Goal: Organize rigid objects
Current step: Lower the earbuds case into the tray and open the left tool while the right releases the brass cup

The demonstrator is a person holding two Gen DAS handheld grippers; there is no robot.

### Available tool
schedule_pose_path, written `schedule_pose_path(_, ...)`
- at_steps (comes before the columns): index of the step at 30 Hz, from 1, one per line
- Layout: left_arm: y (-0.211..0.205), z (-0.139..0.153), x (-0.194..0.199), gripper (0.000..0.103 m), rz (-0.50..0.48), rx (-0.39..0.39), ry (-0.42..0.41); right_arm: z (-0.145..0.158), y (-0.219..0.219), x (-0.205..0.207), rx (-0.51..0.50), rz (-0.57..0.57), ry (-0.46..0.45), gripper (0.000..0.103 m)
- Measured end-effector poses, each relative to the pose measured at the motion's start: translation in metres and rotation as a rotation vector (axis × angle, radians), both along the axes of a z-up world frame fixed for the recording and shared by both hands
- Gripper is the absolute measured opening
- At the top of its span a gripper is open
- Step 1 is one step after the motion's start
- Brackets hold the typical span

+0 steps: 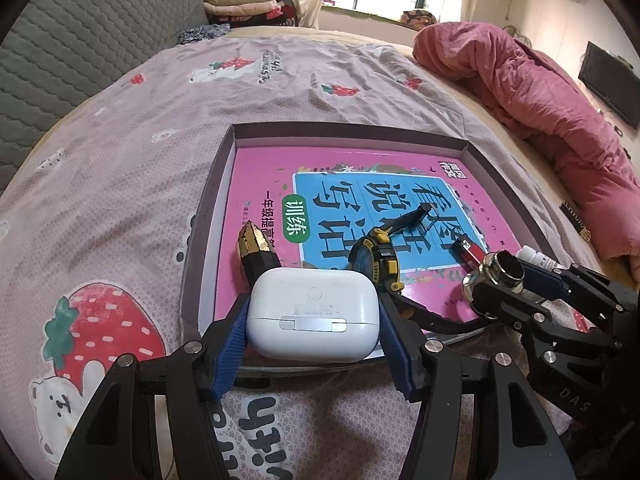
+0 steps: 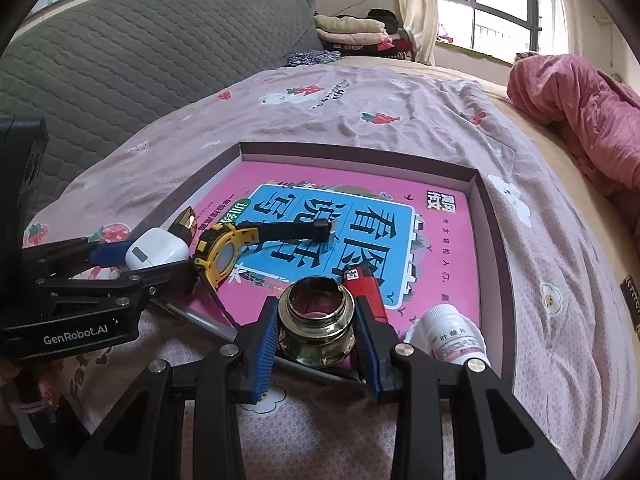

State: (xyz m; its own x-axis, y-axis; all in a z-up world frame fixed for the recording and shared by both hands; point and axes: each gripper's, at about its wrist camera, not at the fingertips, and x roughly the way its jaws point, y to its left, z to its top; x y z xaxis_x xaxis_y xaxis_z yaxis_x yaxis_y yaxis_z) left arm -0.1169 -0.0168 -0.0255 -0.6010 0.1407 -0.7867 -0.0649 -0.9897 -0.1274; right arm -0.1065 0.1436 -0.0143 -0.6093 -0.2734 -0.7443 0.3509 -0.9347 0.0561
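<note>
A shallow box (image 1: 224, 184) (image 2: 486, 200) lies on the bed with a pink and blue book (image 1: 360, 200) (image 2: 320, 216) inside. My left gripper (image 1: 314, 334) is shut on a white earbuds case (image 1: 314, 314) (image 2: 154, 252) at the box's near left edge. My right gripper (image 2: 316, 338) (image 1: 516, 280) is shut on a small glass jar (image 2: 316, 320) (image 1: 502, 272) at the box's near edge. On the book lie a yellow and black watch (image 1: 376, 260) (image 2: 224, 252), a red lighter (image 1: 470, 250) (image 2: 366, 284), a gold and black object (image 1: 254, 250) (image 2: 184, 224) and a white pill bottle (image 2: 450, 334) (image 1: 534, 258).
The bed has a pink strawberry-print sheet (image 1: 160, 152) (image 2: 360, 108). A crumpled red quilt (image 1: 540, 92) (image 2: 580, 120) lies at the right. A grey quilted headboard (image 1: 80, 40) (image 2: 140, 48) stands at the left, with folded clothes (image 1: 244, 2) behind.
</note>
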Motion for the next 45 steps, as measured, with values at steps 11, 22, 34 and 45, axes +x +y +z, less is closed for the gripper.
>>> schedule_pose_path(11,-0.002,0.000,0.000,0.062,-0.001,0.019,-0.007,0.000,0.006,-0.002,-0.027,-0.030,-0.040,0.037)
schedule_pose_path(22,-0.004,0.001,-0.001,0.062,-0.004,0.031,-0.011,0.000,0.010,-0.005,-0.044,-0.047,-0.066,0.037)
schedule_pose_path(34,-0.005,-0.001,-0.001,0.062,-0.002,0.034,-0.014,0.007,0.009,0.006,-0.035,-0.051,-0.020,0.049)
schedule_pose_path(45,-0.007,0.000,-0.001,0.063,0.016,0.026,-0.017,0.019,0.015,0.015,-0.057,-0.068,0.013,0.050)
